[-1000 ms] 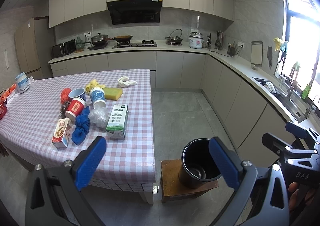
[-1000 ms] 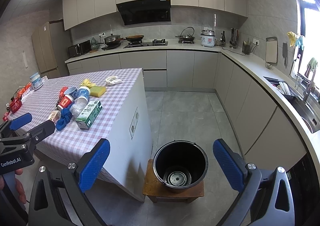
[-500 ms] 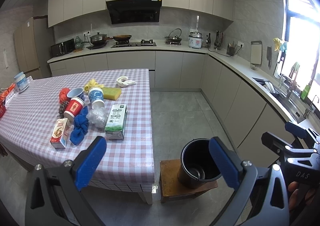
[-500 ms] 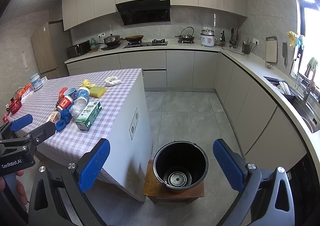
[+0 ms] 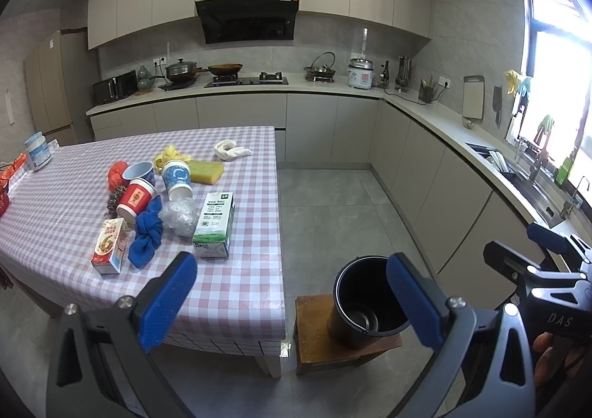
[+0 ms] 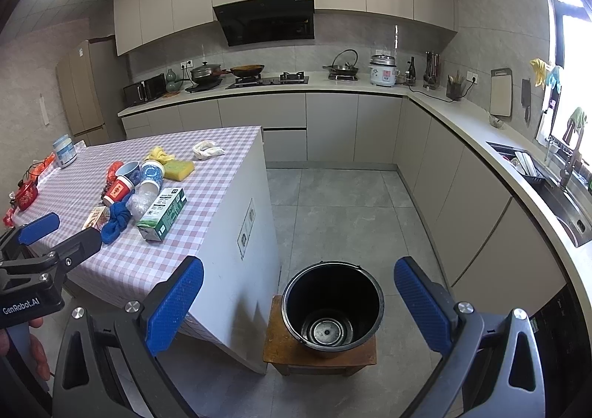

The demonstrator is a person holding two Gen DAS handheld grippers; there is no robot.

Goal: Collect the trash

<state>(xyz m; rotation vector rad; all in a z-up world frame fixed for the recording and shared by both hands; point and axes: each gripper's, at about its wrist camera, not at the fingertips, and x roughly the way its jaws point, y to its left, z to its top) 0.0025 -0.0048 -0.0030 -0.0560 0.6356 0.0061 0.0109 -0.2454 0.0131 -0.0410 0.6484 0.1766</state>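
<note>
Trash (image 5: pixel 177 211) all clustered mid-tabletop (image 5: pixel 240 285), none collected; bucket (image 6: pixel 332 309) on stool off the tabletop's right edge, apparently bare inside. Left gripper (image 5: pixel 290 301) and right gripper (image 6: pixel 299 305) spread wide, carrying nothing.

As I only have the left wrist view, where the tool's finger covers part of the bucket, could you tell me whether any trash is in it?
Observer: The right wrist view shows the whole black bucket. It holds no trash, and only its metal base disc shows inside.
Operator: Thank you. Is the right tool holding anything?
Observer: No, the right tool is open and empty, and it points at the bucket.
Operator: And what is my view cropping at the left edge of the table?
Observer: A small red item lies there on the checked cloth. I cannot tell what it is.
</note>
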